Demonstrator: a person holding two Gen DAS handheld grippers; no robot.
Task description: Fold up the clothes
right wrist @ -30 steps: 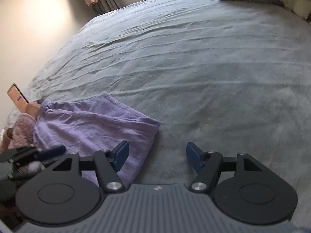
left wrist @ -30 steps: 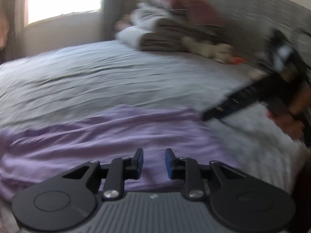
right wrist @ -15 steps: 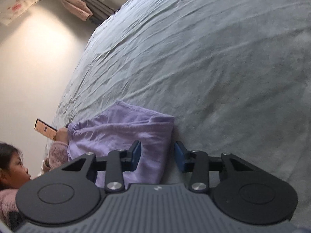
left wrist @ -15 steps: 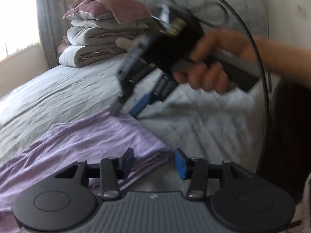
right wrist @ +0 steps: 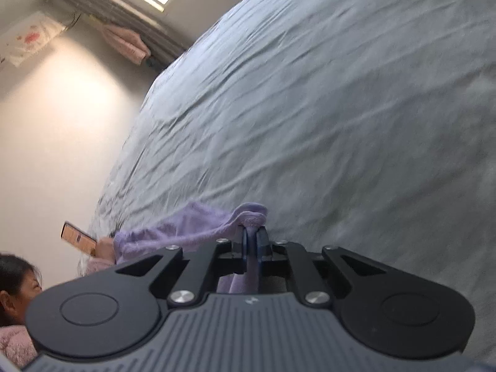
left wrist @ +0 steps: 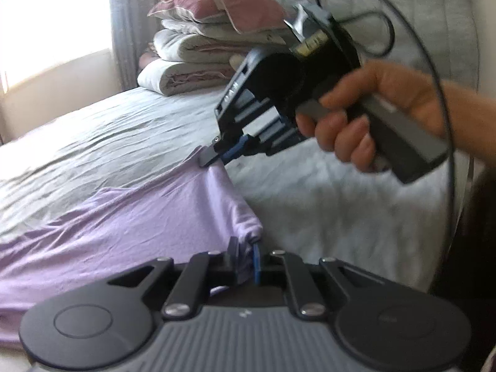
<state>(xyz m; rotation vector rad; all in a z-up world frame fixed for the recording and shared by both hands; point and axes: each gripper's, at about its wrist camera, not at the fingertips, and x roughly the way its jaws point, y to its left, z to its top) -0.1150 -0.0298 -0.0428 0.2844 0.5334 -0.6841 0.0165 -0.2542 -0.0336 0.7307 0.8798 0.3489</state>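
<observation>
A lilac garment (left wrist: pixel 130 226) lies spread on the grey bed sheet (left wrist: pixel 102 142). My left gripper (left wrist: pixel 245 255) is shut on its near corner, with cloth bunched between the blue pads. In the left wrist view my right gripper (left wrist: pixel 214 155), held by a hand (left wrist: pixel 369 114), pinches the far corner of the same edge and lifts it slightly. The right wrist view shows that gripper (right wrist: pixel 252 240) shut on a rolled fold of the lilac garment (right wrist: pixel 192 226), which trails off to the left.
Folded quilts and a mauve pillow (left wrist: pixel 214 43) are stacked at the bed's head by a padded headboard (left wrist: pixel 434 21). A cable (left wrist: pixel 446 130) loops from the right gripper. At the bed's far side a person (right wrist: pixel 15 285) holds a phone (right wrist: pixel 79 238). Pink cloth (right wrist: pixel 124 42) hangs by the curtain.
Both grippers closed from open onto the lilac garment's corners. The right gripper came down to the cloth's far corner and raised it a little.
</observation>
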